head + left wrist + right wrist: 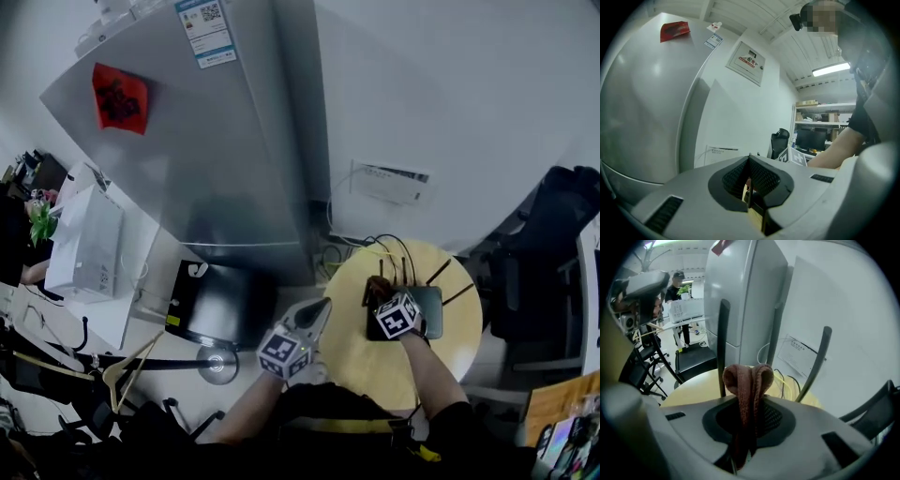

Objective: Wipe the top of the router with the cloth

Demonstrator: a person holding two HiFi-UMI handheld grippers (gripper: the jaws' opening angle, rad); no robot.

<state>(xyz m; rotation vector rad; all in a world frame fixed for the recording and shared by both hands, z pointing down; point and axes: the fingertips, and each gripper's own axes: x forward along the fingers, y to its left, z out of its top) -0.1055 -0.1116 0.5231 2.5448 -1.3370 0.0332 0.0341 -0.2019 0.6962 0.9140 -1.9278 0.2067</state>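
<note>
— How much of the router (434, 315) shows in the head view?
— Only its right part, at about 4 o'clock. The right gripper (379, 298) covers the rest.
— And in the right gripper view?
— Only the antennas (723, 343); the body is hidden under the gripper. The lower end of the cloth (747, 380) disappears between the jaws pressed on it.
— The label (206, 31) at 11 o'clock?
— Its print is too small to read.

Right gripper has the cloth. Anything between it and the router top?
Nothing visible does. The cloth, pinched in the right gripper, hangs over the router. The antennas stand upright just beyond the cloth, not under it.
</note>
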